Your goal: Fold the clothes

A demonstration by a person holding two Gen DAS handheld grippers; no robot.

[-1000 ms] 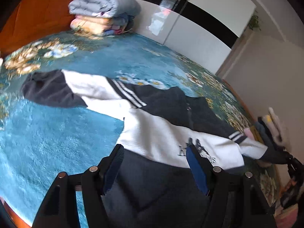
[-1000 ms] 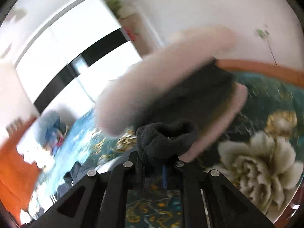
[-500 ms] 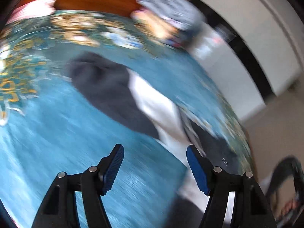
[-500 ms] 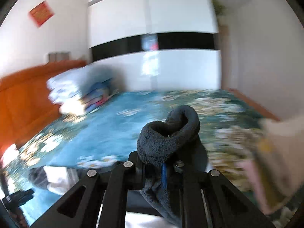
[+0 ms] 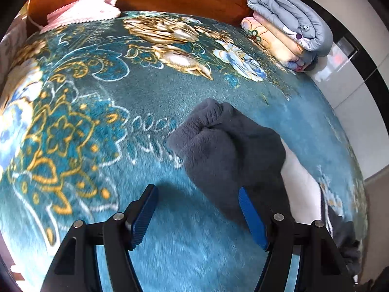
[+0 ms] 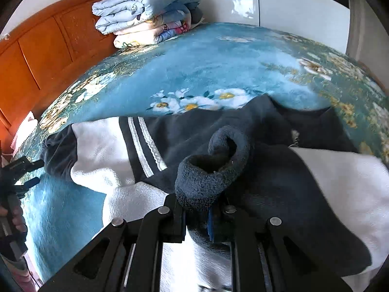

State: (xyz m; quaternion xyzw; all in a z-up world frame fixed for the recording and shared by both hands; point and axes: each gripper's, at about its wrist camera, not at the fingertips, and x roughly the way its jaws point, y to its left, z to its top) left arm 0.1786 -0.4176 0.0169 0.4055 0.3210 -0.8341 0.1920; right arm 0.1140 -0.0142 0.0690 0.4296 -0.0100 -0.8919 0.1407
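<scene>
A dark grey and white fleece jacket (image 6: 155,146) lies spread on the teal flowered blanket (image 6: 218,60). My right gripper (image 6: 197,216) is shut on the dark cuff (image 6: 209,170) of one sleeve, held over the jacket's body. My left gripper (image 5: 198,215) is open just above the blanket (image 5: 85,133), with the dark cuff of the other sleeve (image 5: 226,143) lying just ahead of its right finger (image 5: 252,219). The left gripper also shows in the right wrist view (image 6: 22,172) at the far left, next to that cuff.
A stack of folded quilts (image 6: 145,9) lies at the head of the bed against the orange wooden headboard (image 6: 36,56); it also shows in the left wrist view (image 5: 289,22). A pink cloth (image 5: 82,12) lies at the bed's edge. White wardrobe doors (image 6: 291,7) stand beyond.
My right gripper has swung the held cuff from the bedside in over the jacket. My left gripper has moved from the jacket's hem to the far sleeve's cuff, still open.
</scene>
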